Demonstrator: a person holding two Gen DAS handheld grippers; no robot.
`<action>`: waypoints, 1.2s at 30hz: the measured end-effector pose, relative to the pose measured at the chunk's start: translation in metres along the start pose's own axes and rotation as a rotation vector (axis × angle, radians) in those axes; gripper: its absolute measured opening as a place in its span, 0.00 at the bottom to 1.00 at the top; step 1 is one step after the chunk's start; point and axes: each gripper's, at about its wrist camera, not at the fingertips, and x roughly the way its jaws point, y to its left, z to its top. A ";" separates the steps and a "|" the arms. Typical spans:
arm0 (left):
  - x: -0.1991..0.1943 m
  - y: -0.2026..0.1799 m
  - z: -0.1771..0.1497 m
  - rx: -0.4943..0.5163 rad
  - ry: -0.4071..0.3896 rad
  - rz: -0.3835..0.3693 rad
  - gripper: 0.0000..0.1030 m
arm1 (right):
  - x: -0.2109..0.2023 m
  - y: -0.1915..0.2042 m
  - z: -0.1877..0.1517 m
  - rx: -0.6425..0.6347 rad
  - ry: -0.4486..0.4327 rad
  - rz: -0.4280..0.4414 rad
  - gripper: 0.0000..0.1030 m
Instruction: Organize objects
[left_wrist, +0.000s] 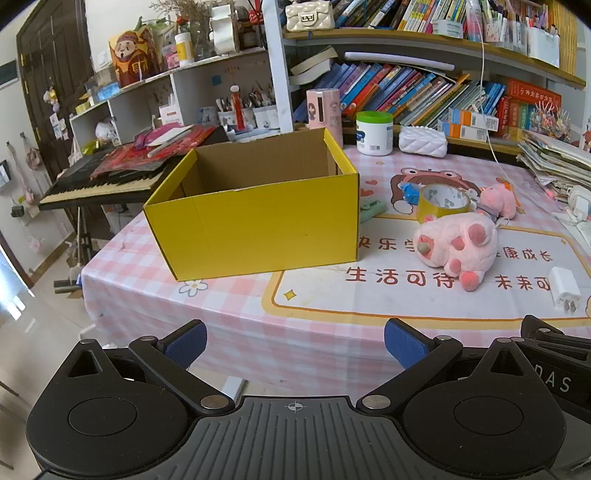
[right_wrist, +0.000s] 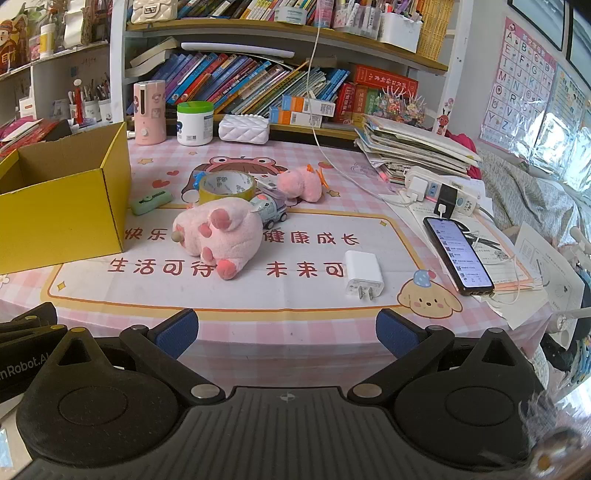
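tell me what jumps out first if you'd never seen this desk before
The open yellow box stands empty at the left of the pink checked tablecloth. Right of it a big pink plush toy lies on its side, a roll of yellow tape just behind it. Packed bookshelves fill the back.

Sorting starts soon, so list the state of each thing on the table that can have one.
box: open, upright, looks empty
big plush: on its side
small plush: lying down
tape roll: flat, hole up
charger: unplugged, lying flat
phone: screen lit
left hand-held gripper: open, empty
right hand-held gripper: open, empty
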 end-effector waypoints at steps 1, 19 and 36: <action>0.000 0.000 0.000 0.001 0.000 0.002 1.00 | 0.000 0.000 0.000 0.000 0.000 0.000 1.00; -0.004 -0.001 -0.001 0.003 -0.003 0.006 1.00 | -0.001 0.000 0.001 0.000 0.000 0.000 1.00; -0.006 -0.002 0.000 0.007 -0.002 0.007 1.00 | 0.000 -0.001 0.000 0.004 0.004 -0.002 1.00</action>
